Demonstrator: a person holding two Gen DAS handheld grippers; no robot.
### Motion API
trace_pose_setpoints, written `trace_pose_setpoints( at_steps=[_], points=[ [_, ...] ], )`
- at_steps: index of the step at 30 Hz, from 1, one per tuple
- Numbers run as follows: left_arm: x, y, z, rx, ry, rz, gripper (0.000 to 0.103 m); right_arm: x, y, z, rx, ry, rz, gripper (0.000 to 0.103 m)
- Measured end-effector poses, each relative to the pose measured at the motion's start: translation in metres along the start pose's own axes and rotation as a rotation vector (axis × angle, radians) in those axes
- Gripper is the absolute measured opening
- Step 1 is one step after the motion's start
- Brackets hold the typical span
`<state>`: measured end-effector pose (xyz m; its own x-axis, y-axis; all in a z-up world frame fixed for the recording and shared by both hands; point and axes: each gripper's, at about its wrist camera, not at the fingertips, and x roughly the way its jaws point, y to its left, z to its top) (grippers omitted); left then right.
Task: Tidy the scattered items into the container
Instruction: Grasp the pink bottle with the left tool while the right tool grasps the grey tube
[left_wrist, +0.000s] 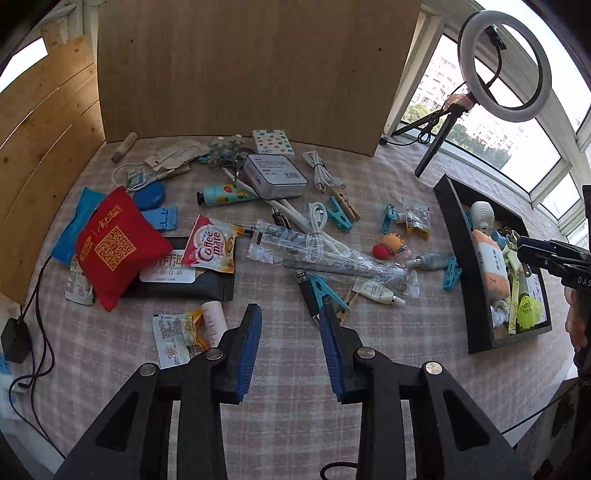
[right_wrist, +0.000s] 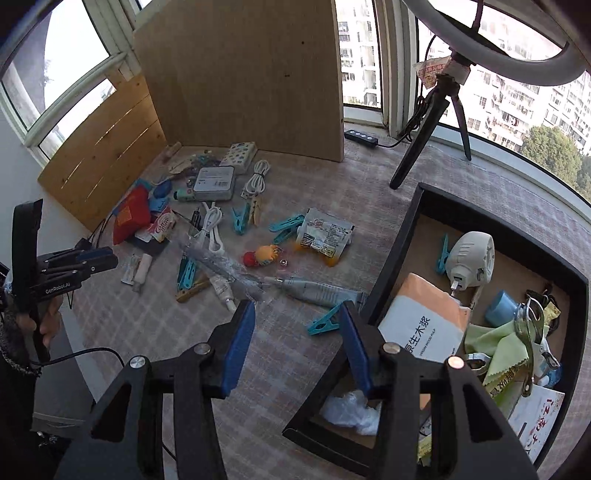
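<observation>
Far left on the desk (left_wrist: 110, 354) lies a red pouch (left_wrist: 118, 247) half over a black packet (left_wrist: 184, 280), with a Coffee-mate sachet (left_wrist: 212, 245) on that packet's top edge. Just ahead of the left claw (left_wrist: 290, 349), which is spread and holds nothing, a small printed sachet (left_wrist: 177, 336) and a pale pink tube (left_wrist: 215, 319) sit to its left. Farther back are a metal tin (left_wrist: 275, 175), white cables (left_wrist: 321, 171) and a flowered tube (left_wrist: 225, 194). The middle is still thick with clutter: a clear plastic sleeve (left_wrist: 325, 254), blue clothes pegs (left_wrist: 327, 290), a small doll figure (left_wrist: 393, 245).

At the right stands the black tray (left_wrist: 458, 251), the container, already partly filled. From the right wrist it shows a tissue pack (right_wrist: 424, 321), a white gadget (right_wrist: 472, 254), a blue peg (right_wrist: 442, 254) and a green cloth (right_wrist: 495, 343). The right claw (right_wrist: 297, 330) hangs over the tray's near-left corner, spread wide and empty, a blue peg (right_wrist: 325, 323) and a grey tube (right_wrist: 317, 291) on the desk between its tips.

I judge the job well short of half done: most things remain on the desk
</observation>
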<state>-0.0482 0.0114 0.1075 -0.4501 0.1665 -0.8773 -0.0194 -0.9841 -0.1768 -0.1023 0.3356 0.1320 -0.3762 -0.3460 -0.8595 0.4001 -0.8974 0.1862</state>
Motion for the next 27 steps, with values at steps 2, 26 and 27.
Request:
trace_pose_setpoints(
  at_steps=[2,26,27],
  points=[
    [0.0,0.021,-0.009,-0.032,0.018,0.006,0.029,0.017,0.015,0.004,-0.066,0.033,-0.013,0.046],
    [0.078,0.035,-0.014,-0.053,0.18,0.074,0.025,0.142,0.029,0.017,-0.602,0.375,-0.109,0.046],
    [0.081,0.035,-0.013,-0.051,0.184,0.074,0.025,0.144,0.028,0.019,-0.599,0.377,-0.1,0.046]
  ],
)
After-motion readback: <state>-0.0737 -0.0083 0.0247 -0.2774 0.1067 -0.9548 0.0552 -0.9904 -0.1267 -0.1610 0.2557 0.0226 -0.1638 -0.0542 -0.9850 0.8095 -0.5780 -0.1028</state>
